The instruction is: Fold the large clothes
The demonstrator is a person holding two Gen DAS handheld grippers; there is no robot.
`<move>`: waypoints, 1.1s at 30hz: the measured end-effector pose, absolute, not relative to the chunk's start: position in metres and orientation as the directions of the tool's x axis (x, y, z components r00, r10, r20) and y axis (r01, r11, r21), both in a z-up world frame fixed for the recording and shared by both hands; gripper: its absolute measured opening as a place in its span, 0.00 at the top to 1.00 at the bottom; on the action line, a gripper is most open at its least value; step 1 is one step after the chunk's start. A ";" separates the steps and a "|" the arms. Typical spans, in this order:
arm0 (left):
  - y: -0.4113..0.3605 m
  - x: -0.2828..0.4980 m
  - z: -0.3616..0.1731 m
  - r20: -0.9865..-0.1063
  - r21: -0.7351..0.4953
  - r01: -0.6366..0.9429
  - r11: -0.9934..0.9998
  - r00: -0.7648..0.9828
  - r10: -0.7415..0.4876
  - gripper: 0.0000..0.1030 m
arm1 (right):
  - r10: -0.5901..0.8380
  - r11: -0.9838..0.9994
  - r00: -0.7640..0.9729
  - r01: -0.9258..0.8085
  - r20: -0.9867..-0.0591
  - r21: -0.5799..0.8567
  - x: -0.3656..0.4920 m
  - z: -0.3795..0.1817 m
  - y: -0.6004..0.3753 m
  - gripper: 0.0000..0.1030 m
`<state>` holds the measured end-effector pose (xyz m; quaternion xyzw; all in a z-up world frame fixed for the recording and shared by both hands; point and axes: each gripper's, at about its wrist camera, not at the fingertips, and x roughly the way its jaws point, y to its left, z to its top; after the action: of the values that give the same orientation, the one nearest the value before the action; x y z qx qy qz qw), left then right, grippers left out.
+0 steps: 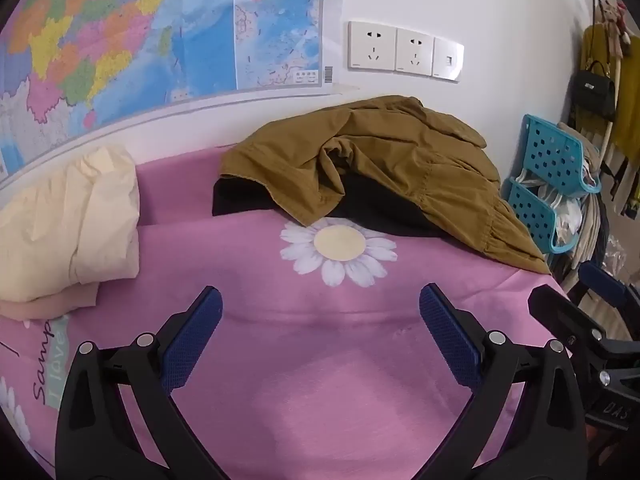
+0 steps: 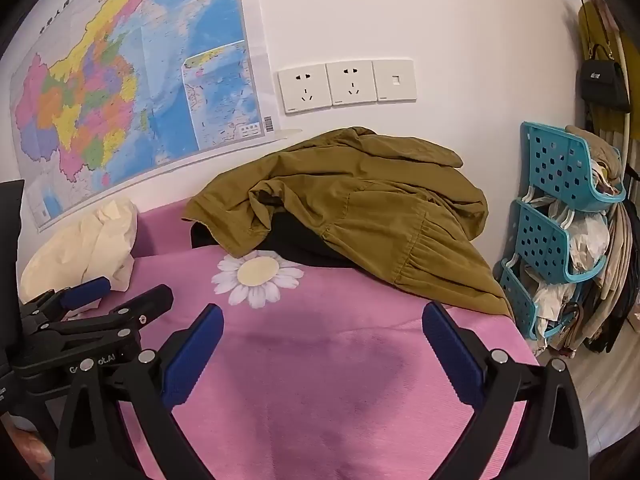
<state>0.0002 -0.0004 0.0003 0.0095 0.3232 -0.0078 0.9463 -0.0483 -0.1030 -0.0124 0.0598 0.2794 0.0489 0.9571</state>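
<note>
An olive-brown garment (image 1: 384, 160) lies crumpled at the far side of the pink flowered cloth (image 1: 320, 380), on top of a black garment (image 1: 372, 208). Both show in the right wrist view too: the olive garment (image 2: 360, 208) over the black one (image 2: 296, 240). A cream garment (image 1: 68, 224) lies bunched at the far left, also seen in the right wrist view (image 2: 88, 248). My left gripper (image 1: 320, 312) is open and empty above the cloth, short of the pile. My right gripper (image 2: 322, 324) is open and empty beside it; the left gripper (image 2: 116, 300) appears at that view's left.
A white wall with a map (image 1: 120, 32) and sockets (image 1: 404, 52) stands right behind the clothes. Blue stacked baskets (image 2: 560, 216) with bags and hangers stand off the right edge of the surface. A black handbag (image 2: 604, 80) hangs above them.
</note>
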 end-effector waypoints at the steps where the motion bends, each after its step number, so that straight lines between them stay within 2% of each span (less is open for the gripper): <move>1: -0.001 0.000 0.001 -0.609 0.014 0.022 1.000 0.793 -0.009 0.05 | 0.110 0.991 0.840 -0.048 -0.531 0.129 -0.048 -0.013 -0.102 0.06; 33: -0.008 0.011 0.003 -0.603 -0.019 0.023 1.000 0.797 -0.030 0.05 | 0.104 0.992 0.846 -0.051 -0.523 0.115 -0.043 -0.007 -0.111 0.06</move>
<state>0.0109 -0.0083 0.0026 -0.0054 0.3180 -0.0142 0.9480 -0.0427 -0.1110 -0.0069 0.0484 0.2746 0.0406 0.9595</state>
